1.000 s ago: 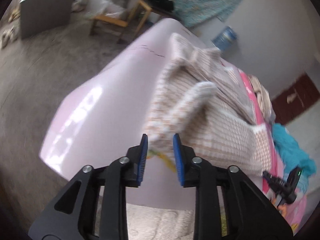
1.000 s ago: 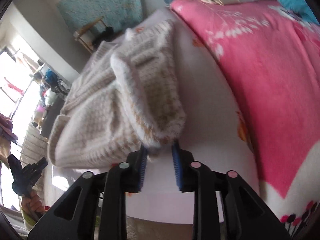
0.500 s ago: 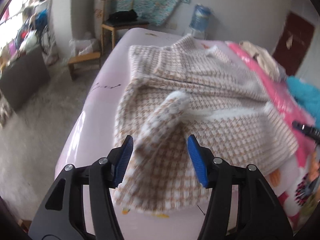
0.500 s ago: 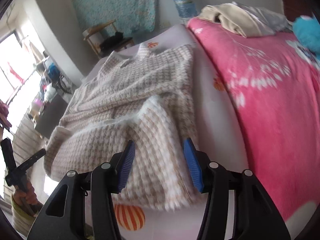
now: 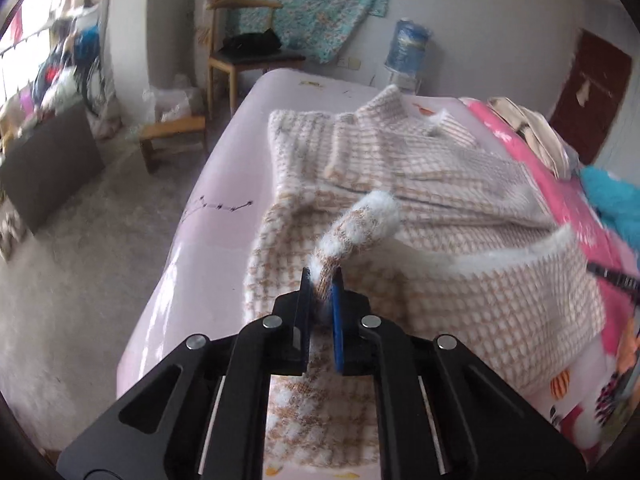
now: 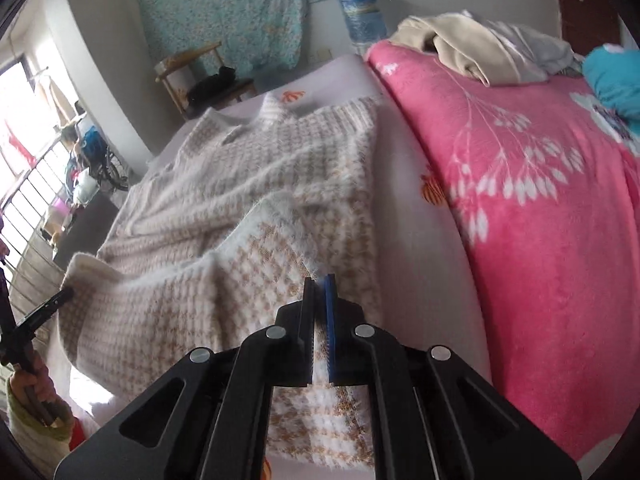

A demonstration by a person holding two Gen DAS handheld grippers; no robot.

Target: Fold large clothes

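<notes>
Jaws of the left gripper point(image 5: 321, 280) are pinching a fuzzy white cuff end of the beige-and-white houndstooth knitted sweater point(image 5: 420, 208), having just been closing onto it, the fabric bunching between the blue pads. Jaws of the right gripper point(image 6: 319, 286) are likewise clamping a thin edge of the same sweater near its white hem, also freshly closed on the cloth.

The sweater is lying spread across the pale lilac bed sheet point(image 5: 224, 184), collar toward the far end, beside the pink floral fleece blanket point(image 6: 540, 200). Folding is looking only partly done: the lower part and a sleeve are already lying doubled over the body, yet the garment is still broad and loose, so further folds and a final squaring seem to be remaining.

Much is staying uncertain. The nearest edge is disappearing under both black gripper frames, the far sleeve is not showing clearly, and the layering under the top fold is hidden. Blur is smearing the right edge of the left wrist view.
</notes>
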